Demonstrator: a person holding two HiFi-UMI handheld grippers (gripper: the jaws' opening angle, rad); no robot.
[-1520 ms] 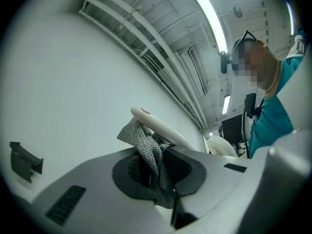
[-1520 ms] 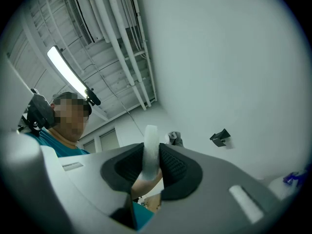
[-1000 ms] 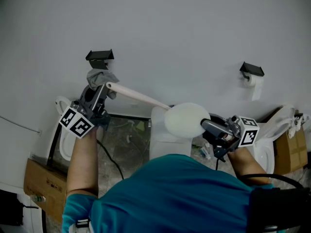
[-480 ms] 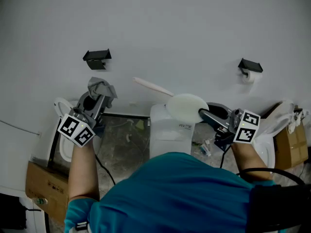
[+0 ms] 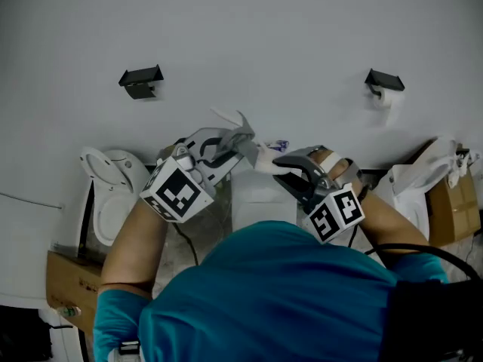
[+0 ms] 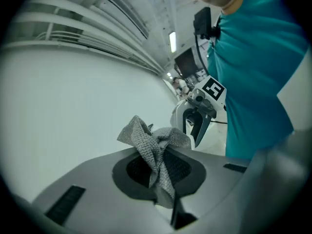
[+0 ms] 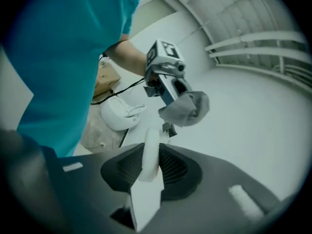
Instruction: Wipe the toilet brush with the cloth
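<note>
Starting closest to you, your teal shirt [image 5: 272, 292] fills the foreground and both forearms reach out from it toward the middle.

Your right gripper [image 5: 281, 168] is clamped on the toilet brush [image 7: 150, 155]. Its jaws sit narrow on the white handle, which sticks out past the pads toward your other hand. That grip looks meant to hold the brush steady and leave bare handle free for wiping.

Your left gripper [image 5: 230, 143] is closed on the cloth [image 6: 155, 147], pinching it low. A loose grey bunch stands beyond the tips, probably so fabric rather than metal meets the brush. Cloth and handle are just beside each other, but I cannot tell whether they touch.

That makes two grippers, one brush and one cloth.

Below and beyond your hands there are white toilet fixtures: a seat [image 5: 113, 194] at left, a cistern [image 5: 253, 198] in the middle and another piece [image 5: 415, 178] at right. There are also two cardboard boxes [image 5: 68, 285] [image 5: 453, 213].

Farthest off, the wall carries two black holders [image 5: 139, 78] [image 5: 383, 79]. One paper roll [image 5: 381, 97] hangs under the right one.
</note>
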